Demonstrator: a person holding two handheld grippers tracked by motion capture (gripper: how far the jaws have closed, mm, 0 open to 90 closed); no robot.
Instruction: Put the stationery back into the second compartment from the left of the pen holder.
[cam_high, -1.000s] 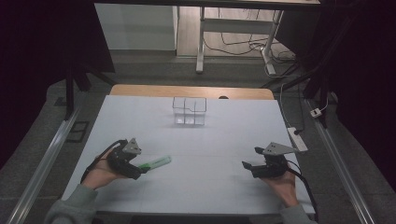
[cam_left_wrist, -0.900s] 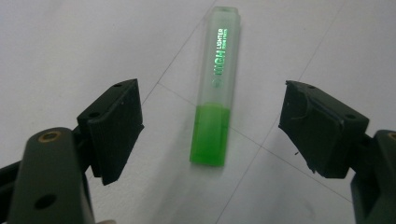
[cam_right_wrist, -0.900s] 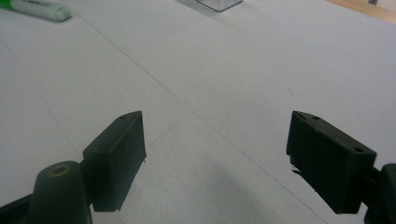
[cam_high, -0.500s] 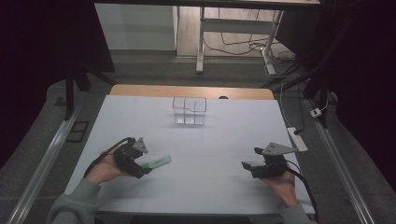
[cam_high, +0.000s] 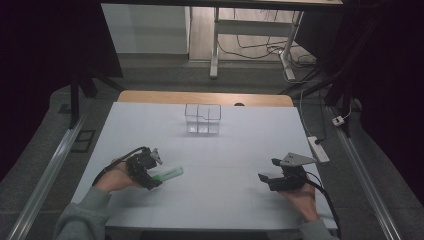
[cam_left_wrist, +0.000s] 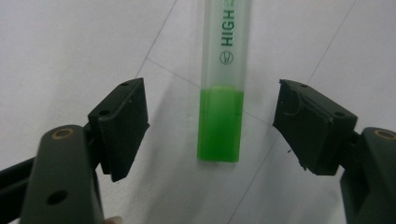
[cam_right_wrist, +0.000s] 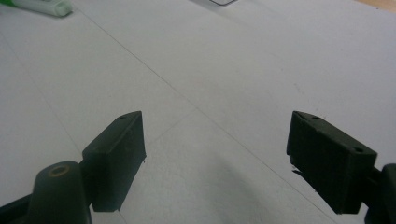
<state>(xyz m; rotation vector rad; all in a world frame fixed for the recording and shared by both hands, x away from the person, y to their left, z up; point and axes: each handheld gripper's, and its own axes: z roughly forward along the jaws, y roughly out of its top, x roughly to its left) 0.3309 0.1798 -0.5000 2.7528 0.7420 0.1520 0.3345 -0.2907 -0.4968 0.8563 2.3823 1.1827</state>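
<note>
A green highlighter (cam_high: 167, 174) with a frosted clear barrel lies flat on the white table. In the left gripper view the highlighter (cam_left_wrist: 220, 88) runs away from the camera, its green end nearest. My left gripper (cam_left_wrist: 212, 126) is open, one jaw on each side of that green end, neither touching it. From above, the left gripper (cam_high: 150, 176) sits at the highlighter's left end. My right gripper (cam_high: 265, 179) rests open at the table's right, with bare table between the jaws of that gripper (cam_right_wrist: 215, 158). The highlighter's tip (cam_right_wrist: 39, 6) shows far off.
A clear plastic box with compartments (cam_high: 202, 118) stands at the middle back of the table (cam_high: 225, 150). A wooden strip (cam_high: 150, 96) edges the far side. A power strip (cam_high: 318, 149) lies off the right edge.
My left hand and gripper have shifted slightly right and forward, closing in on the highlighter's green end. The highlighter and right gripper have stayed put.
</note>
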